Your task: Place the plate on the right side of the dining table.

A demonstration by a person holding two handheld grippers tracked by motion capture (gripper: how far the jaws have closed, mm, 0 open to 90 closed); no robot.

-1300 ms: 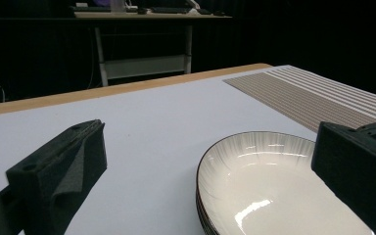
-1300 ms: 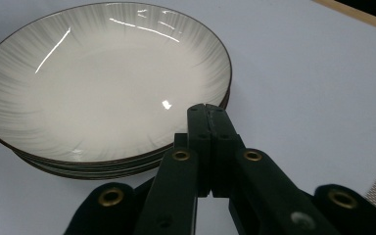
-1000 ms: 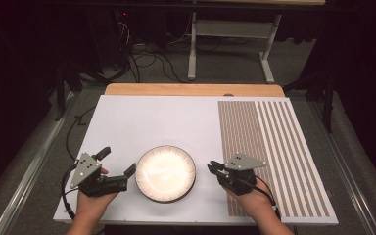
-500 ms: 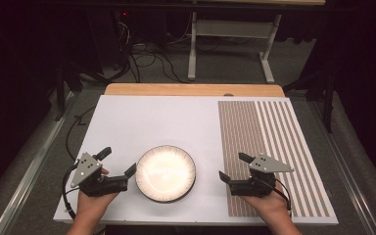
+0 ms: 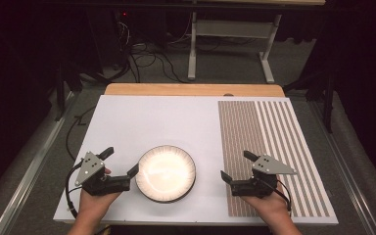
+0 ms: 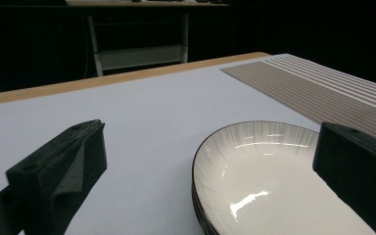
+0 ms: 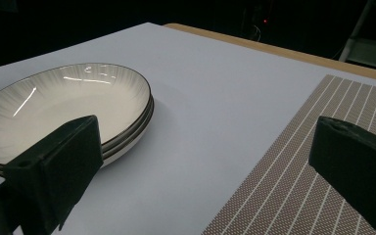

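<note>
Since the earlier frames your right claw point(image 5: 236, 168) has drawn back from the right rim of the stack of plates point(image 5: 166, 173) and swung out over the near left corner of the striped placemat point(image 5: 269, 147), while your left claw point(image 5: 121, 161) has hardly shifted and the plates sit where they were. Both claws gape wide and grip nothing: in the left gripper view the jaws stand well apart with the left side of the stack point(image 6: 269, 181) rising between them, one jaw close by the rim, and in the right gripper view the jaws are spread just as far, the stack point(image 7: 63, 112) off to one side and the placemat point(image 7: 323, 171) under the other jaw. The stack, white ribbed plates with dark rims, three of them as far as the edges in the right gripper view let you count, rests on the white counter point(image 5: 152, 122) near its near edge, a little left of centre, between your two hands and clear of the mat. By my reading nothing is done yet: no plate is lifted, none is on the placemat, and the mat lies bare. What is left looks like all of it: closing on the top plate, parting it from the stack, and carrying it to wherever it belongs, likely the mat.
</note>
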